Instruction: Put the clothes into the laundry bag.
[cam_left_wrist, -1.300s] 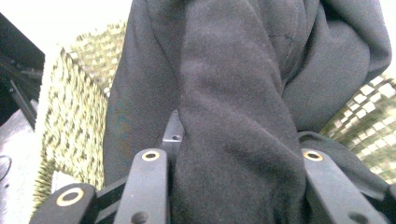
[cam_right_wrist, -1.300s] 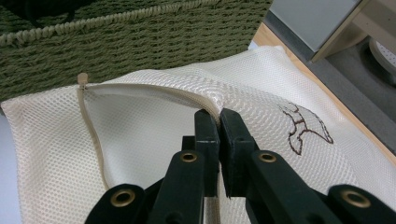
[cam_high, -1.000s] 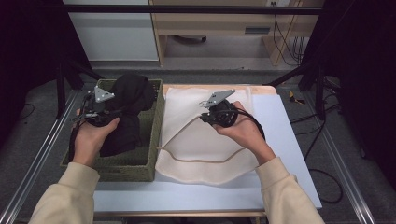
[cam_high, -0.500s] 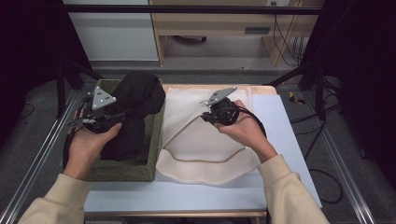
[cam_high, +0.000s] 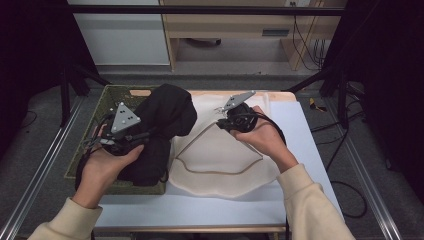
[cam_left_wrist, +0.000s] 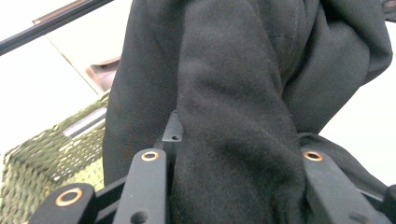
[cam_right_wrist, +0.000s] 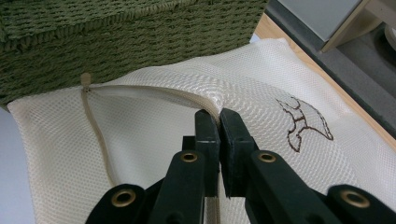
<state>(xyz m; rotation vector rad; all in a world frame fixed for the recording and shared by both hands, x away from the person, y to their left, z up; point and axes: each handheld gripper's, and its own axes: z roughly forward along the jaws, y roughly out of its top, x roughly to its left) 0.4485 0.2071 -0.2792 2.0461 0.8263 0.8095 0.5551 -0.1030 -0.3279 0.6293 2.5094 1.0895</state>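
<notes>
Black garment overhangs green basket, beside mesh bag.

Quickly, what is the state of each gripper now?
Left gripper: closed on the black garment.
Right gripper: closed on the mesh bag edge.

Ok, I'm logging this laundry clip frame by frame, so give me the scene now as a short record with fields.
left gripper: shut on black fabric garment, held above the basket
right gripper: shut on zipper edge of cream mesh laundry bag
bag: flat on white table, opening lifted, small brown emblem
green woven basket: left of bag, touching it
garment: partly in the basket, not in the bag
</notes>
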